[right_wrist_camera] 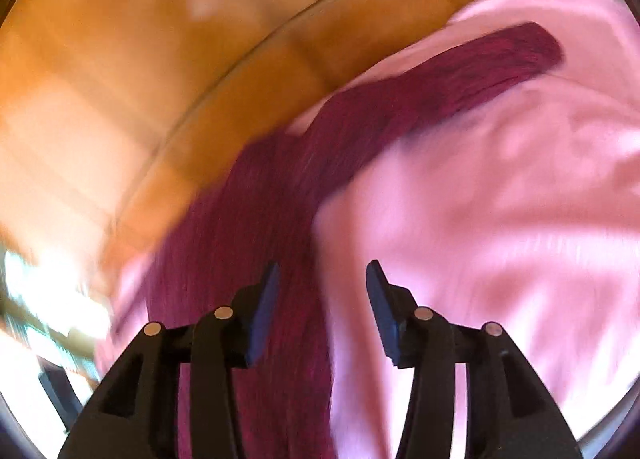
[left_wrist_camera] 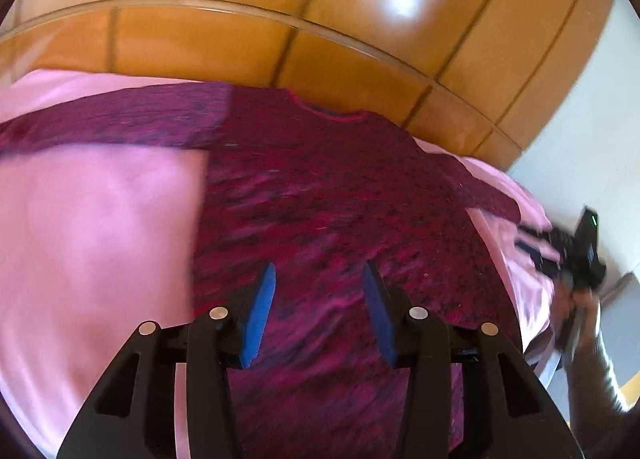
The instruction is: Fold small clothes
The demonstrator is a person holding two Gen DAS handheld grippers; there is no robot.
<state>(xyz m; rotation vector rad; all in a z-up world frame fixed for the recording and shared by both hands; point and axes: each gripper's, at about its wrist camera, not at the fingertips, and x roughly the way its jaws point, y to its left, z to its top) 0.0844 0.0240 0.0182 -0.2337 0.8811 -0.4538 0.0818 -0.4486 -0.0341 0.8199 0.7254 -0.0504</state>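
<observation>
Both views are bright, lit by daylight. In the left wrist view two white glare patches sit on the glossy orange-brown wooden wardrobe panels (left_wrist_camera: 320, 19), above the magenta and black flecked knit sweater (left_wrist_camera: 320, 187). That sweater is smeared by motion blur, most strongly below its neckline. The right wrist view is blurred throughout; the pink bed sheet (right_wrist_camera: 500, 199) shows soft streaks, and a blown-out white patch burns left of the sweater. Fisheye distortion bends the panel lines, and dark vignetting rings both pictures.
</observation>
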